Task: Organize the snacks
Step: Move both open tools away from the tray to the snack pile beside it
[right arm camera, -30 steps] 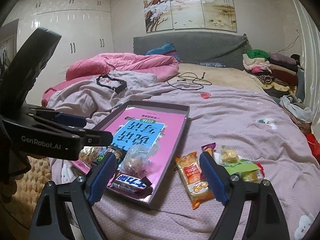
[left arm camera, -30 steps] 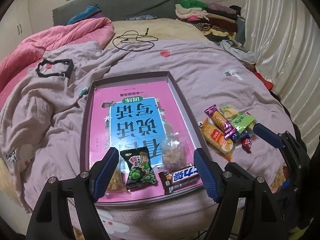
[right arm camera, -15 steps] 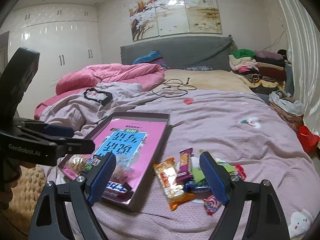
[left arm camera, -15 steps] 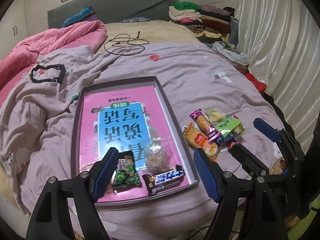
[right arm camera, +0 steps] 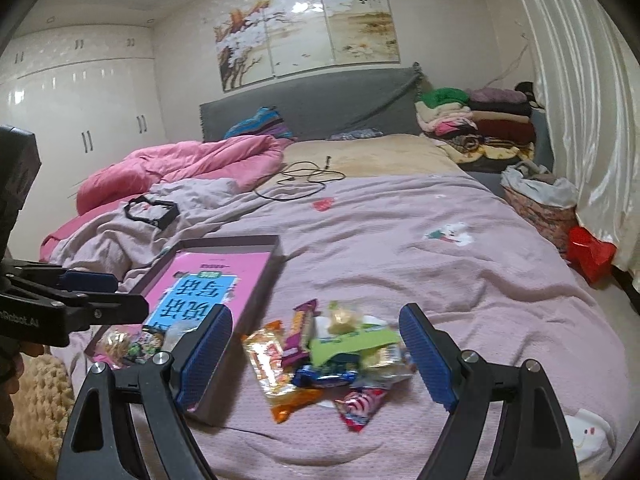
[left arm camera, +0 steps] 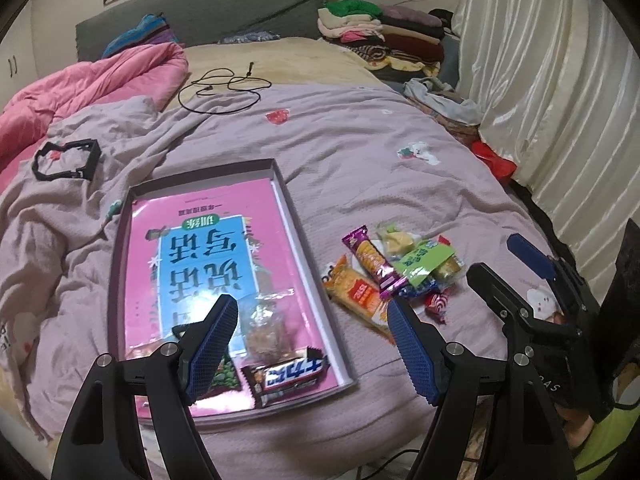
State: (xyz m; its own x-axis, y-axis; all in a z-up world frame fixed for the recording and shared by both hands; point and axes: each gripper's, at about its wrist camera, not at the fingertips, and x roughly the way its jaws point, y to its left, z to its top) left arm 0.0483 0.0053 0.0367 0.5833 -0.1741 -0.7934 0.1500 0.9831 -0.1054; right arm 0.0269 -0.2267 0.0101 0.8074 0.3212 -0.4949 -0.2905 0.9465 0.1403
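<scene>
Bedspread (left arm camera: 360,160): showing pale lilac, scattered with small red and white motifs. Quilt (left arm camera: 100,76): showing bright pink. Headboard (right arm camera: 320,100): showing grey. Tray (left arm camera: 286,196): showing a dull mauve rim. Book (left arm camera: 200,256) in it: showing a pink cover with a blue panel (dark characters on it). Chocolate bar (left arm camera: 286,376): showing dark brown with a white and blue logo. Orange packet (left arm camera: 356,292), purple packet (left arm camera: 370,262), green packet (left arm camera: 424,260), red-and-white swirl sweet (left arm camera: 436,304): showing as named. Gripper pads (left arm camera: 212,344): showing blue, ribbed.
</scene>
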